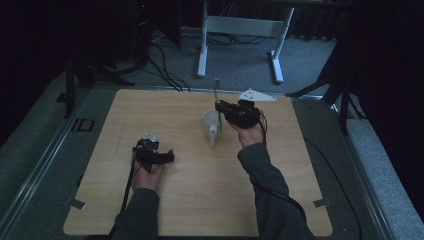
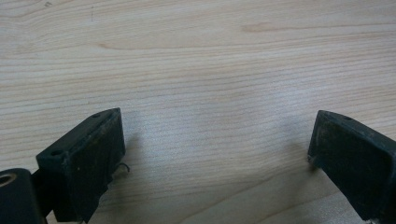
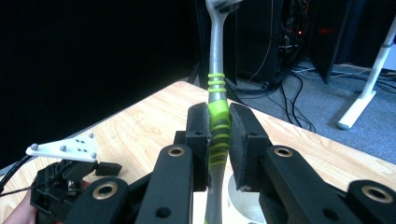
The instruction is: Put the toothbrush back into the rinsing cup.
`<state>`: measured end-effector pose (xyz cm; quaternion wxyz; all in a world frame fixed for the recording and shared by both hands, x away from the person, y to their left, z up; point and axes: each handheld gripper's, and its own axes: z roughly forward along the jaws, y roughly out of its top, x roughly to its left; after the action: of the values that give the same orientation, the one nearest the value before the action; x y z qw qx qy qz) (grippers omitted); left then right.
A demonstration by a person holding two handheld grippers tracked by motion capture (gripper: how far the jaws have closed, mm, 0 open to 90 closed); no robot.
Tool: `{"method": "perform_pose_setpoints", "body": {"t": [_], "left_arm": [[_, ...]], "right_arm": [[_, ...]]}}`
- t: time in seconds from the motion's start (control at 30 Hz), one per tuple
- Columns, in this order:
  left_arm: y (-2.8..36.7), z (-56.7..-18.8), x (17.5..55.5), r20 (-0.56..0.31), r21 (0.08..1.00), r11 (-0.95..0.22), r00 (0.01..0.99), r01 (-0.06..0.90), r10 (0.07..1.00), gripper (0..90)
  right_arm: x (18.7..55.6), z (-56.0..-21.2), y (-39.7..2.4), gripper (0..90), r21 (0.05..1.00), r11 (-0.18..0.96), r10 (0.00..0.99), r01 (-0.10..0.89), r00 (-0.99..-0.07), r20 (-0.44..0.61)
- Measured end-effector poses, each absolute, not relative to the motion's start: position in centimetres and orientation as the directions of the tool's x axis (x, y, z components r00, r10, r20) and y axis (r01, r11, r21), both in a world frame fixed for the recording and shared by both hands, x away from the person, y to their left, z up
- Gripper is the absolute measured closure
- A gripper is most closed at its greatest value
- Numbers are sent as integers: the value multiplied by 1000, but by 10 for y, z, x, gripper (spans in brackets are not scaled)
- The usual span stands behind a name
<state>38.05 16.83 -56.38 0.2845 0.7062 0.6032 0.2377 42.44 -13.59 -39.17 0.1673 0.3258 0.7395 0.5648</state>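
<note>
1. The wooden tabletop [image 1: 200, 200] carries everything.
2. The left claw [image 2: 217, 154] rests low over bare wood at the near left, jaws wide apart, nothing between them.
3. The right claw [image 3: 219, 140] is clamped on the toothbrush, above the white mug [image 1: 212, 126].
4. The toothbrush [image 3: 217, 112] stands upright, head up, its lower end over the mug's mouth.

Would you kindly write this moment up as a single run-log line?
right gripper: shut on toothbrush, upright above mug | left gripper: open, nothing between jaws, low over table
</note>
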Motion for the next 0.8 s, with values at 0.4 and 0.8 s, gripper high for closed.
{"method": "perform_pose_setpoints", "body": {"t": [0.4,0.8], "left_arm": [[168,-564,381,-9,689,-109,159,717,987,40],[168,-564,381,-9,689,-110,161,716,987,40]], "right_arm": [[425,-391,-132,787,954,124,670,274,-732,123],[429,-392,-126,787,959,111,662,262,-739,125]]}}
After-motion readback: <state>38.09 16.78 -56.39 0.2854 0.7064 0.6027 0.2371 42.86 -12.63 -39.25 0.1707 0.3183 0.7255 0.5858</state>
